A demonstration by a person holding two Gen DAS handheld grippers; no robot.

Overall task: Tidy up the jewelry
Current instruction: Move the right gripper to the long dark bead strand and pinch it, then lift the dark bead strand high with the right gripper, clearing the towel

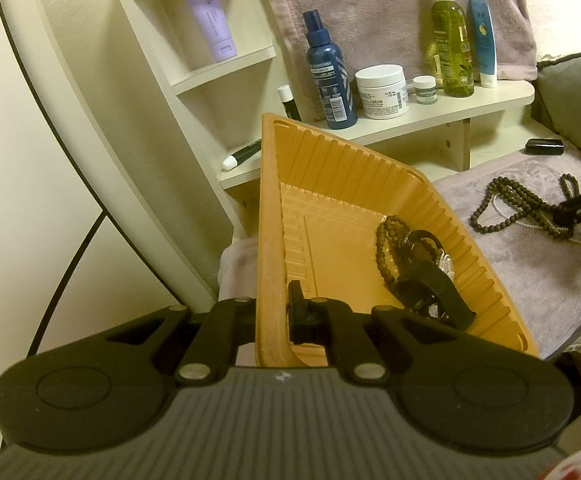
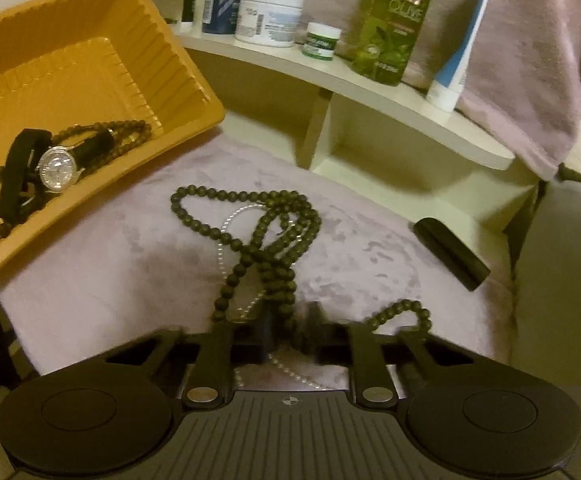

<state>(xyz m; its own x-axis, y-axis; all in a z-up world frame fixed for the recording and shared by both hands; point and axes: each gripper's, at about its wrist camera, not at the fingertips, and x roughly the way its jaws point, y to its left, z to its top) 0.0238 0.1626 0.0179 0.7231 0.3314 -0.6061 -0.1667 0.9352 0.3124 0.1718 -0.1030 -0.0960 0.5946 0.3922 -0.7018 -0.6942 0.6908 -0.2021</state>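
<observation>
The left gripper (image 1: pixel 278 312) is pinched tight on the near wall of the orange tray (image 1: pixel 268 216) and holds it tipped up. Inside the tray lie a watch (image 2: pixel 56 170) with a black strap and a small string of brown beads (image 1: pixel 382 248).

The right gripper (image 2: pixel 290 334) is down on the pink cloth (image 2: pixel 90 280). Its jaws are almost together, pinching strands of the long dark bead necklace (image 2: pixel 250 236). A thin white pearl string (image 2: pixel 222 256) lies tangled under those beads.

Farther right on the cloth is a small black case (image 2: pixel 452 254). Behind, a shelf (image 2: pixel 370 84) holds bottles (image 2: pixel 394 20) and jars (image 2: pixel 270 16).
</observation>
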